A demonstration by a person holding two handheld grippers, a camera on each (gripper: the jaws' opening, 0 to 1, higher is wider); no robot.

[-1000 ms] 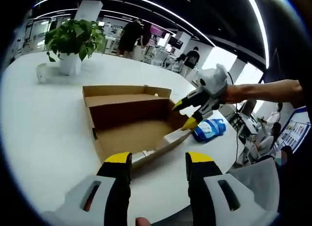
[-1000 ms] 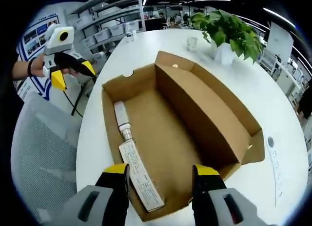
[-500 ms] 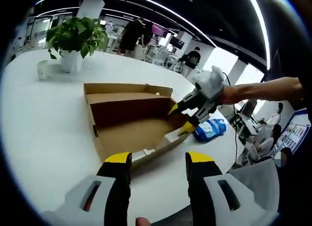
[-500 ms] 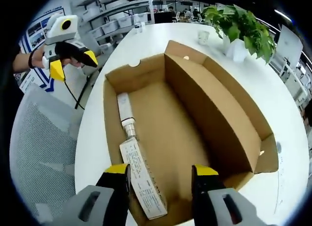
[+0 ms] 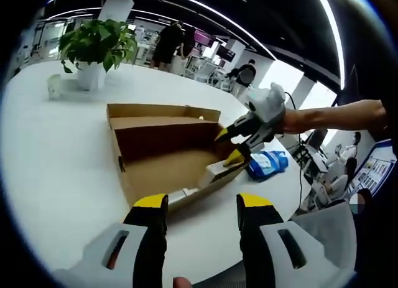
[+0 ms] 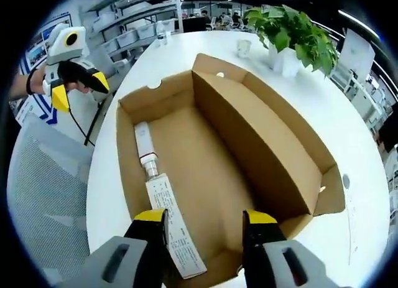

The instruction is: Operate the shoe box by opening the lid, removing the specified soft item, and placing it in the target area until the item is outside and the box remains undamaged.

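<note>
Cardboard shoe box (image 6: 249, 157) lying open on white table (image 6: 348, 151), white printed label strip (image 6: 171, 222) inside, text unreadable, right gripper (image 6: 205, 218) jaws apart, left gripper (image 5: 203, 202) likewise parted.

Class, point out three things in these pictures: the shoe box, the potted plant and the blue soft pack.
shoe box (image 6: 267, 154), right gripper view, on its long inner wall.
potted plant (image 5: 99, 42), left gripper view, on its leaves.
blue soft pack (image 5: 267, 164), left gripper view, on its middle.
</note>
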